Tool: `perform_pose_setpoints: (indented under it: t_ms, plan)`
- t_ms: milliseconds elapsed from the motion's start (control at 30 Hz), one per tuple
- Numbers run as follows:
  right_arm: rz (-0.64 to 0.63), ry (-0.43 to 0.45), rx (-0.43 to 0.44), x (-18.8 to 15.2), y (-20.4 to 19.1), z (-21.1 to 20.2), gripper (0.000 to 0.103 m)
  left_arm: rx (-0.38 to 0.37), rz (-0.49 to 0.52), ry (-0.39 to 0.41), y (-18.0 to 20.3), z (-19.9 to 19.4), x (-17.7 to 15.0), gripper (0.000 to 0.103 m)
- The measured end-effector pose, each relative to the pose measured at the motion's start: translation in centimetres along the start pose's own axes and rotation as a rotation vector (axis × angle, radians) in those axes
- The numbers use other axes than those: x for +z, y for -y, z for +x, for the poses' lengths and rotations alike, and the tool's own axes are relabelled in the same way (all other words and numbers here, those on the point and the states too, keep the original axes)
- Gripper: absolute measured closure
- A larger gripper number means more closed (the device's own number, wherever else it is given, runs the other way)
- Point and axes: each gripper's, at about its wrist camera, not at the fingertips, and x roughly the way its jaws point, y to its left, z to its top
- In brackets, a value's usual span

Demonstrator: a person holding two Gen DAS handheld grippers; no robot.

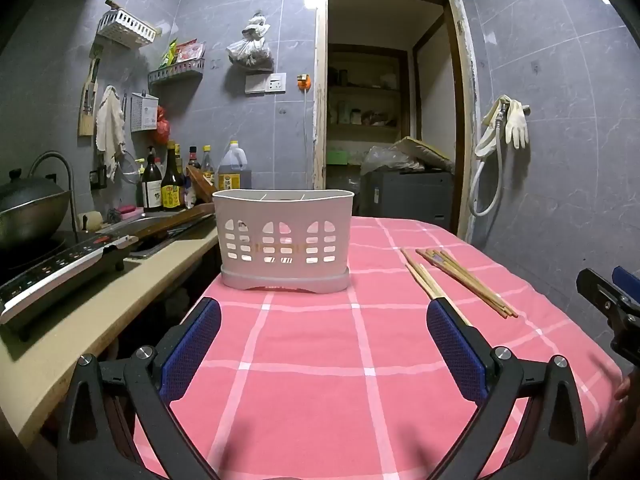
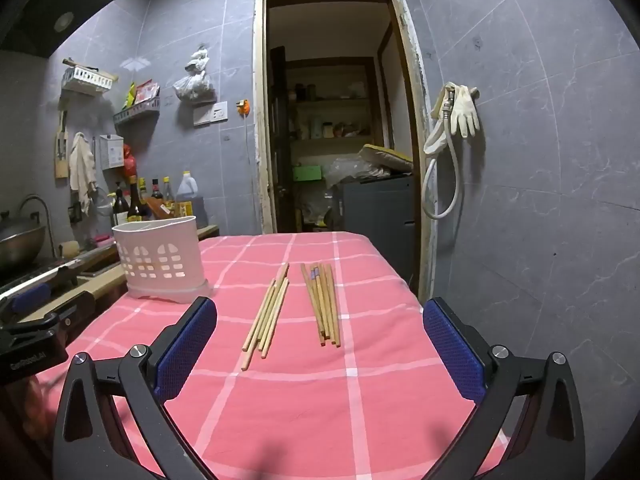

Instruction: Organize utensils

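chopsticks lie in two loose bundles on the pink checked tablecloth [image 2: 304,408]: a paler bundle [image 2: 267,316] on the left and a darker bundle [image 2: 322,304] just beside it on the right, apart from each other and all roughly parallel, pointing away from the camera. the right gripper [image 2: 320,344] hangs above the cloth with its blue-padded fingers [image 2: 188,344] spread wide, holding nothing; both bundles sit ahead in the gap between them. the left gripper [image 1: 324,344] is also wide apart and bare of any load, its fingers [image 1: 456,344] touching nothing, aimed at the white slotted utensil basket [image 1: 284,236]. that basket stands upright near the table's left edge, well apart from the chopsticks. bare cloth stretches between basket and bundles and in front of both grippers. left of the table runs a counter [image 1: 104,304] with an induction cooker [image 1: 60,268]; the table's right edge lies near the grey tiled wall [image 2: 540,200].
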Motion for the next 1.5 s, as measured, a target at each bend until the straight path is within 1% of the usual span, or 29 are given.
perform_pose_setpoints:
  t_ms: [1500]
  plan:
    - [-0.006, -0.003, -0.001, -0.08, -0.21, 0.07, 0.0, -0.002, -0.009, -0.008, -0.42, 0.08, 0.1, 0.002]
